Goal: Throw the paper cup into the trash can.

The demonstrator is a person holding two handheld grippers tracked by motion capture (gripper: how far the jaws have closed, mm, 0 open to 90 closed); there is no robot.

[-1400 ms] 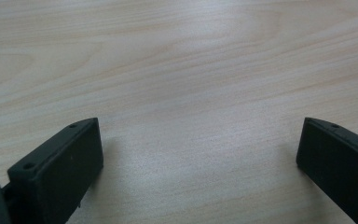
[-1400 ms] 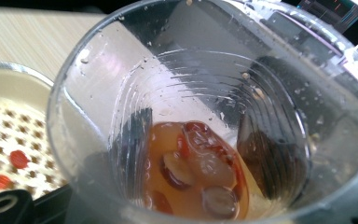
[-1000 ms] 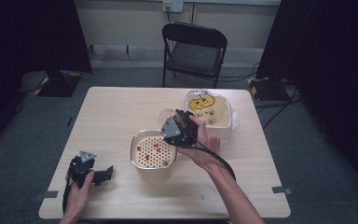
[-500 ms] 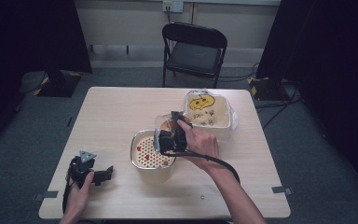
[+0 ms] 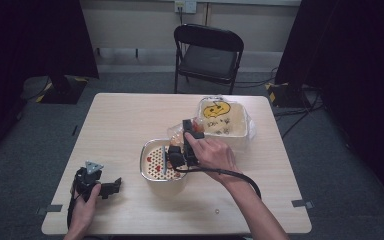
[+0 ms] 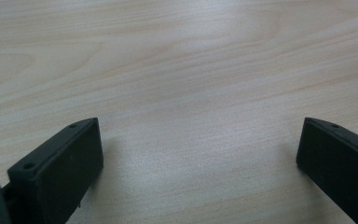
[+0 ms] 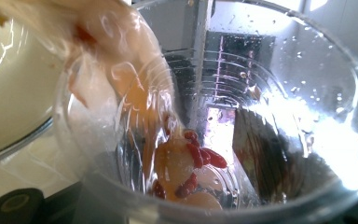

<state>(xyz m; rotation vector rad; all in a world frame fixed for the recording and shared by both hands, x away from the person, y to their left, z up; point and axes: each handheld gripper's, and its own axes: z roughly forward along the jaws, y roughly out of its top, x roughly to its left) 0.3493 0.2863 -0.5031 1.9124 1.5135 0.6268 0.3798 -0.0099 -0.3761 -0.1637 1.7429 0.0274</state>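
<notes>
A clear plastic cup [image 5: 179, 131] is tipped over a metal bowl [image 5: 150, 176] near the table's middle, and my right gripper [image 5: 178, 152] is shut on it. In the right gripper view the wet cup [image 7: 279, 93] holds red berries [image 7: 201, 157] and pale orange pieces near its bottom. A cream perforated strainer [image 5: 156, 156] with red bits sits inside the bowl, and its edge [image 7: 9, 74] shows to the cup's left. My left gripper [image 5: 109, 188] rests on the table's front left, open, with bare wood between its jaws [image 6: 200, 154].
A white tub [image 5: 236, 134] with a yellow face on it and a clear wrap stands just behind and right of the bowl. A black folding chair [image 5: 207, 55] stands beyond the far table edge. Light wood tabletop [image 5: 120, 120] spreads to the left.
My right gripper has moved left and towards the person, from beside the white tub to over the bowl, tipping the cup further. The left gripper has stayed put.
</notes>
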